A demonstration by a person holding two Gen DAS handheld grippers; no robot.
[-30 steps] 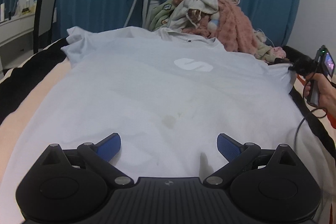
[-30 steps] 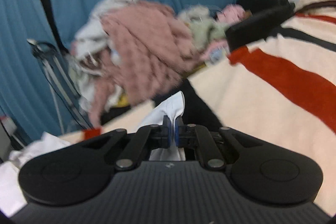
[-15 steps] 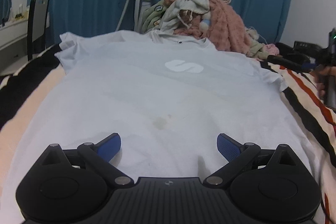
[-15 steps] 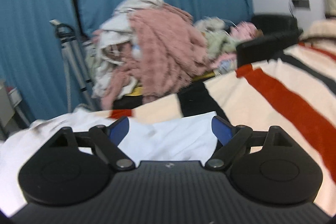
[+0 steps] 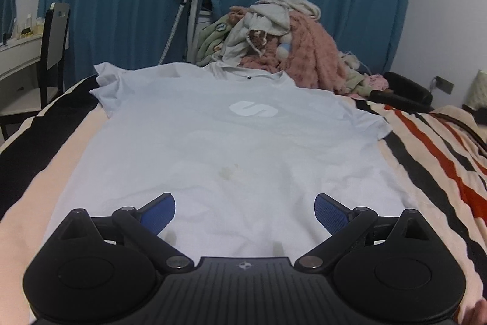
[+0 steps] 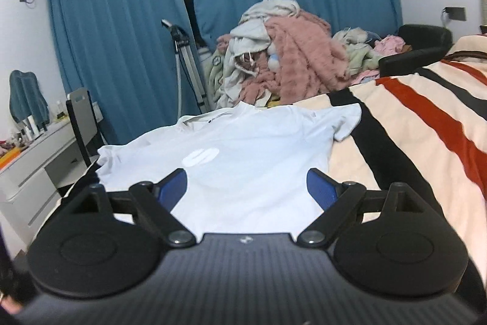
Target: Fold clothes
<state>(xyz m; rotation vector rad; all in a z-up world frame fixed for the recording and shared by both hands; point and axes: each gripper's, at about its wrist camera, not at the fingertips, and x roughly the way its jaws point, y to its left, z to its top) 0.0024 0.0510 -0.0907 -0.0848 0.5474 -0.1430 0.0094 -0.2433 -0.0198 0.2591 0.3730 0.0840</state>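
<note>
Folding item: pale T-shirt (image 5: pixel 243 148), laid flat, front up, on the striped bed (image 5: pixel 432 148). Left gripper (image 5: pixel 245 213) and right gripper (image 6: pixel 246 188): jaws spread wide, nothing held. A sleeve edge is best gripped first, the cloth kept smooth.

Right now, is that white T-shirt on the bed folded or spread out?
Spread out: the T-shirt lies flat on the bed, both sleeves out, nothing folded over.

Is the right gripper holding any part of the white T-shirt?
No. The right gripper has its fingers spread wide with nothing pinched; the white T-shirt lies flat on the bed beyond them.
</note>
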